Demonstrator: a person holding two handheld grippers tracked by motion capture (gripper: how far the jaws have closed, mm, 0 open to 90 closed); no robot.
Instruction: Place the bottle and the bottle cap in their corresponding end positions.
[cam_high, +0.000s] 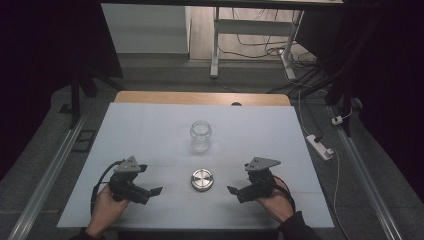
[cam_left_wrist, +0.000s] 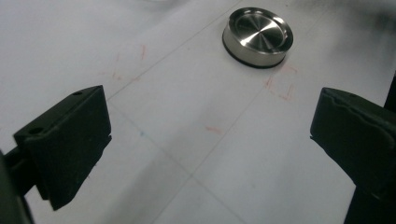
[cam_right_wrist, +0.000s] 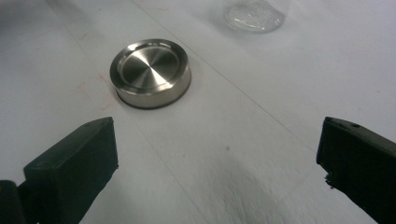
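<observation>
A round steel lid (cam_high: 202, 180) lies flat on the white table sheet, between my two grippers. A clear glass jar (cam_high: 200, 135) stands upright behind it, mouth open. My left gripper (cam_high: 150, 192) rests low at the lid's left, open and holding nothing; in its view the lid (cam_left_wrist: 257, 36) lies ahead to the upper right of the jaws (cam_left_wrist: 210, 135). My right gripper (cam_high: 236, 192) sits at the lid's right, also open and holding nothing. Its view has the lid (cam_right_wrist: 150, 73) ahead at upper left and the jar's base (cam_right_wrist: 254, 16) at the top edge.
The white sheet (cam_high: 150, 130) covers a wooden table. A power strip (cam_high: 320, 146) and cables lie on the floor to the right. A white table frame (cam_high: 252, 30) stands beyond the far edge.
</observation>
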